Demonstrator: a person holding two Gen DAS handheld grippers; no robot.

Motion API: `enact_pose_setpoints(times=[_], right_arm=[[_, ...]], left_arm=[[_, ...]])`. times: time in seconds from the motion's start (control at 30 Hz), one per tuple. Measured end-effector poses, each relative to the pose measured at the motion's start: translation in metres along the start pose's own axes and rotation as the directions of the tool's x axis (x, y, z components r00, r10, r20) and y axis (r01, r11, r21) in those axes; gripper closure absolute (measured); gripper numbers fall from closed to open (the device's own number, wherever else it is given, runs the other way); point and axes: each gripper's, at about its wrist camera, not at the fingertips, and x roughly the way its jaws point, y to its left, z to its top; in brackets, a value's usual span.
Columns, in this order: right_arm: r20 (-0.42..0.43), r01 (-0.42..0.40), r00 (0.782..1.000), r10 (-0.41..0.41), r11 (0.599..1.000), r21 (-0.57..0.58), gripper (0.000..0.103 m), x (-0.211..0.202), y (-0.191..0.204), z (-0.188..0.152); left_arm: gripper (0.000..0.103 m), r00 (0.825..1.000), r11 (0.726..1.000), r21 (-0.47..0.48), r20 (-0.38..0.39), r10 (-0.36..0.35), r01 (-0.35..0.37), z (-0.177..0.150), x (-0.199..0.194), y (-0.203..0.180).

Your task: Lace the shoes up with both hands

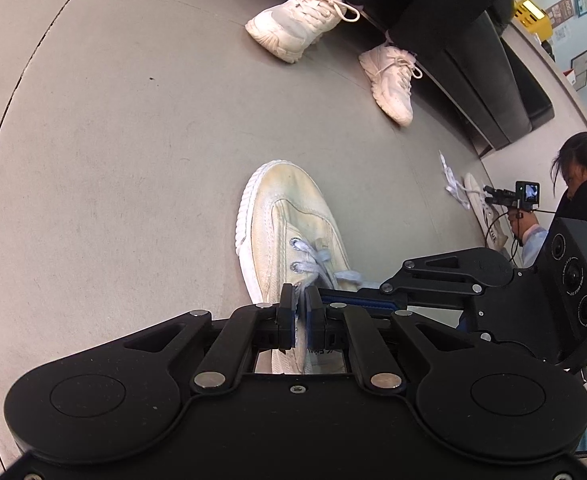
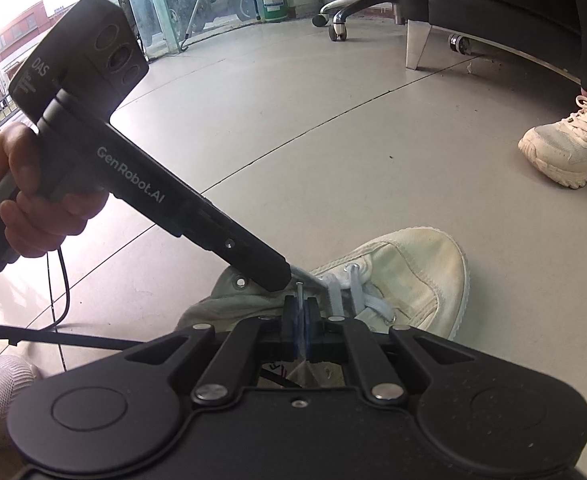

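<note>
Left wrist view: the pale canvas shoe (image 1: pixel 289 232) lies on the grey floor (image 1: pixel 113 160), toe pointing away. The left hand-held gripper (image 1: pixel 300 312) is nearly closed around a strand of the light blue lace (image 1: pixel 313 258), and its jaws are just easing apart, the lace running between them. The right hand-held gripper (image 1: pixel 357 294) reaches in from the right, close alongside. Two eyelets near the toe carry lace; everything nearer the ankle is hidden behind the tool.

Right wrist view: the same shoe (image 2: pixel 409 276) lies with its toe to the right. The right hand-held gripper (image 2: pixel 301 320) is pinched narrow on a thin strand of lace (image 2: pixel 347 292) standing up between its pads. The left hand-held gripper (image 2: pixel 289 276), held in a hand (image 2: pixel 41 196), noses down just beside it. An upper eyelet (image 2: pixel 240 281) near the collar sits bare.

So the lower rows look threaded, with the upper eyelets probably left to do, and no knot tied yet.
</note>
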Motion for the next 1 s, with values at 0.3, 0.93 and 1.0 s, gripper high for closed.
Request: enact_pose_setpoints(times=[0.3, 0.93, 1.0], right_arm=[[0.006, -0.001, 1.0, 0.001, 1.0, -0.007, 0.1, 0.001, 0.0, 0.0], [-0.001, 0.011, 1.0, -0.011, 0.995, -0.096, 0.09, -0.003, 0.012, -0.001], [-0.008, 0.024, 1.0, -0.025, 0.993, -0.119, 0.087, -0.004, 0.014, 0.0]], left_arm=[[0.098, 1.0, 1.0, -0.001, 0.002, 0.003, -0.003, -0.001, -0.001, -0.004], [0.097, 1.0, 1.0, 0.014, -0.003, 0.0, 0.0, 0.002, -0.001, -0.001], [0.097, 1.0, 1.0, 0.011, -0.003, -0.002, 0.002, 0.002, -0.001, 0.0]])
